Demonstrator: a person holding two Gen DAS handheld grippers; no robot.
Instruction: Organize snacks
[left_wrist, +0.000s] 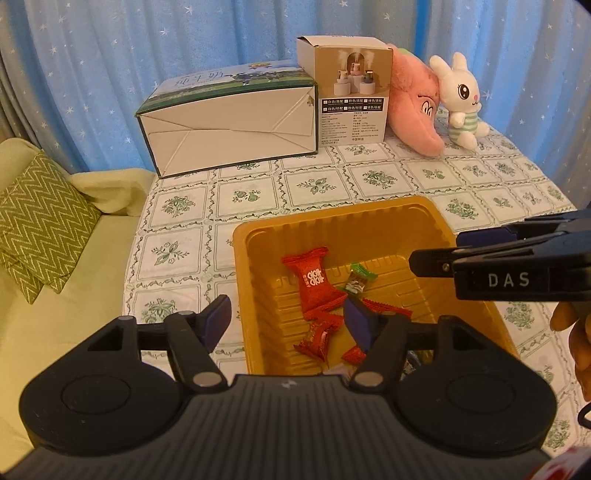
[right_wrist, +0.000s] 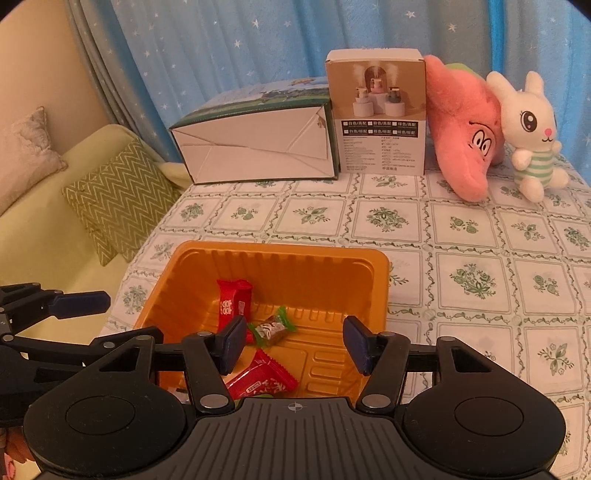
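Note:
A gold plastic tray (left_wrist: 332, 221) (right_wrist: 280, 254) sits on the patterned tablecloth near the front. It holds several red-wrapped snacks (left_wrist: 314, 282) (right_wrist: 231, 306) and a green-ended candy (left_wrist: 360, 278) (right_wrist: 271, 328). My left gripper (left_wrist: 286, 321) is open and empty, straddling the tray's left wall. My right gripper (right_wrist: 293, 345) is open and empty above the tray's inside. It also shows in the left wrist view (left_wrist: 436, 254), reaching in from the right over the tray. The left gripper shows at the left edge of the right wrist view (right_wrist: 85, 301).
A large white-and-green carton (left_wrist: 229, 122) (right_wrist: 258, 144) and a small beige product box (left_wrist: 351, 88) (right_wrist: 380, 114) stand at the back. A pink plush (left_wrist: 413, 107) (right_wrist: 465, 136) and a white bunny plush (left_wrist: 461, 99) (right_wrist: 532, 133) lean beside them. A sofa with a green zigzag cushion (left_wrist: 37, 221) (right_wrist: 118, 199) lies left of the table.

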